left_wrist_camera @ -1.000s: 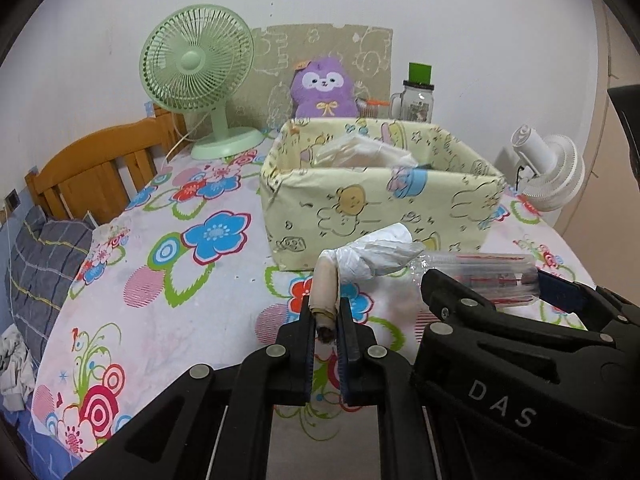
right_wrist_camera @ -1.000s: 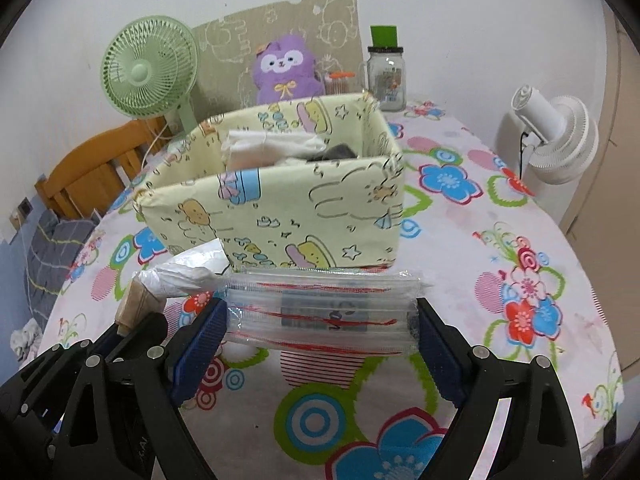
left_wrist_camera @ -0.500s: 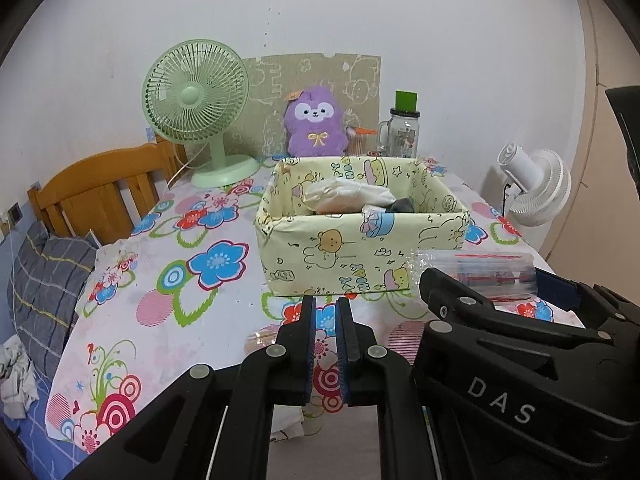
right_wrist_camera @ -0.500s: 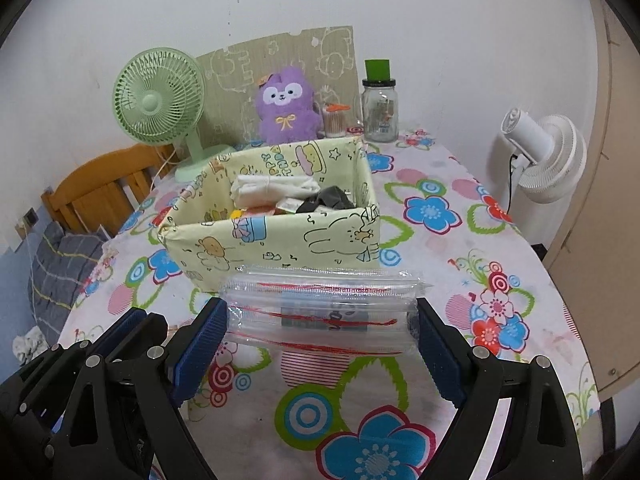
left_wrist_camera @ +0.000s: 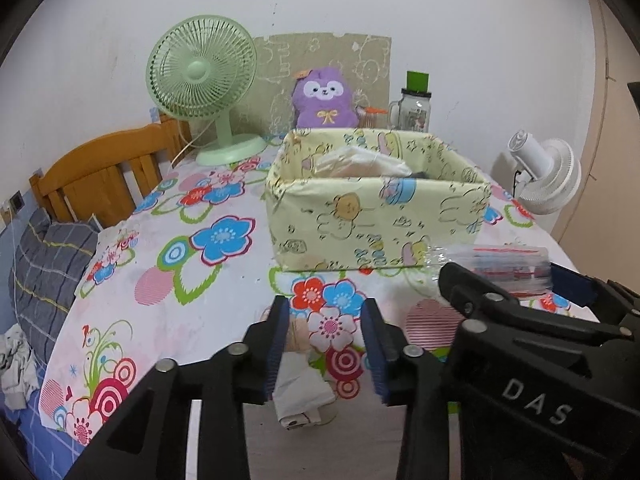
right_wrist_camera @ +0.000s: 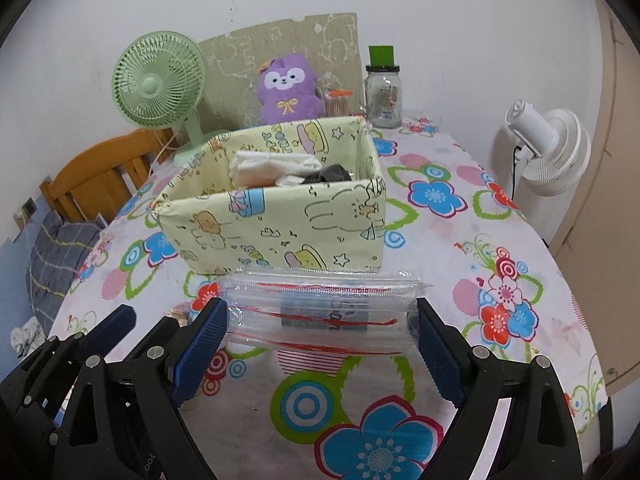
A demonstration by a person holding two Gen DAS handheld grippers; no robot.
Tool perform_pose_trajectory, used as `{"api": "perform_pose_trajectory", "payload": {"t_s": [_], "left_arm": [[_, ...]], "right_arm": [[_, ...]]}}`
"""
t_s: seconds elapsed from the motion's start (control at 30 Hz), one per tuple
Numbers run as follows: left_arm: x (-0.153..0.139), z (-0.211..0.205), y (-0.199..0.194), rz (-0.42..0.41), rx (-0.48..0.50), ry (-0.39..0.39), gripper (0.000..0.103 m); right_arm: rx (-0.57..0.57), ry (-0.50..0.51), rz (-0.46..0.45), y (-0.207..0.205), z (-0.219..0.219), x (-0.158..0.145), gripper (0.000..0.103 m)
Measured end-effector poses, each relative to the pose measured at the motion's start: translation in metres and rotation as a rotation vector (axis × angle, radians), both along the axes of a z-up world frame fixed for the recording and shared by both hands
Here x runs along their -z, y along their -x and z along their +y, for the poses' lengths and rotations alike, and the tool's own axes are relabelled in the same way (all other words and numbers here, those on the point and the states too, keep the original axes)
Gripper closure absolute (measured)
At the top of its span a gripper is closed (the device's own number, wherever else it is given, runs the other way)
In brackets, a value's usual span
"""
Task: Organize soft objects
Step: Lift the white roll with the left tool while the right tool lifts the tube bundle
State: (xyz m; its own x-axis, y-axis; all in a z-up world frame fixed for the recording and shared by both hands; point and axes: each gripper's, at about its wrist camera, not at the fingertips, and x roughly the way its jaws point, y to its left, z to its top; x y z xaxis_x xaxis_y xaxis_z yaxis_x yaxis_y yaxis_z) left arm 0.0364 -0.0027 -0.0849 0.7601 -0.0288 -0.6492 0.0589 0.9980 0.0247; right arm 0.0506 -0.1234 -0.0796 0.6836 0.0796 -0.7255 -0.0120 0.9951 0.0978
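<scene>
your desk (right_wrist_camera: 460, 216) holds a yellow fabric box (right_wrist_camera: 280, 224) already part filled. your right claw (right_wrist_camera: 322, 344) clamps a clear packet (right_wrist_camera: 320, 312) just before it; lift it in next. your left claw (left_wrist_camera: 324, 344) has just been opening, empty, above a dropped white bundle (left_wrist_camera: 300, 392).

The flowered worktop (right_wrist_camera: 460, 216) carries a yellow fabric box (right_wrist_camera: 280, 224). Behind the box stand a green fan (right_wrist_camera: 160, 88), a purple plush (right_wrist_camera: 286, 88) and a jar (right_wrist_camera: 383, 96).
</scene>
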Motion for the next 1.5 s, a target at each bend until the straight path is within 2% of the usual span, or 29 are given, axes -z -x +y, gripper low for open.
{"api": "perform_pose_trajectory", "payload": {"t_s": [0.03,0.1,0.17,0.73,1.03,1.07,1.17,1.2,1.3,1.5], "left_arm": [[0.002,0.001,-0.001,0.006,-0.005,0.0,0.06],[0.007,0.004,-0.004,0.016,-0.011,0.0,0.049],[0.011,0.007,-0.007,0.024,-0.017,-0.001,0.046],[0.047,0.023,-0.029,0.128,-0.049,0.014,0.046],[0.055,0.019,-0.029,0.151,-0.038,0.025,0.055],[0.055,0.019,-0.029,0.151,-0.037,0.026,0.057],[0.054,0.017,-0.029,0.149,-0.022,0.037,0.077],[0.054,0.015,-0.028,0.149,-0.014,0.036,0.08],[0.053,0.01,-0.026,0.144,0.006,0.026,0.085],[0.043,0.002,-0.025,0.115,0.015,0.021,0.085]], "right_arm": [[0.0,0.002,0.005,-0.001,0.001,0.003,0.011],[-0.001,0.003,0.012,-0.003,0.002,0.007,0.011],[-0.003,0.005,0.021,-0.005,0.003,0.011,0.011],[-0.019,0.02,0.073,-0.023,0.018,0.035,0.011],[-0.034,0.021,0.096,-0.027,0.023,0.044,0.011],[-0.035,0.019,0.096,-0.027,0.024,0.044,0.011],[-0.041,0.017,0.098,-0.027,0.025,0.045,0.011],[-0.044,0.017,0.099,-0.026,0.025,0.045,0.011],[-0.047,0.015,0.099,-0.025,0.025,0.045,0.011],[-0.051,0.013,0.096,-0.022,0.023,0.042,0.011]]}}
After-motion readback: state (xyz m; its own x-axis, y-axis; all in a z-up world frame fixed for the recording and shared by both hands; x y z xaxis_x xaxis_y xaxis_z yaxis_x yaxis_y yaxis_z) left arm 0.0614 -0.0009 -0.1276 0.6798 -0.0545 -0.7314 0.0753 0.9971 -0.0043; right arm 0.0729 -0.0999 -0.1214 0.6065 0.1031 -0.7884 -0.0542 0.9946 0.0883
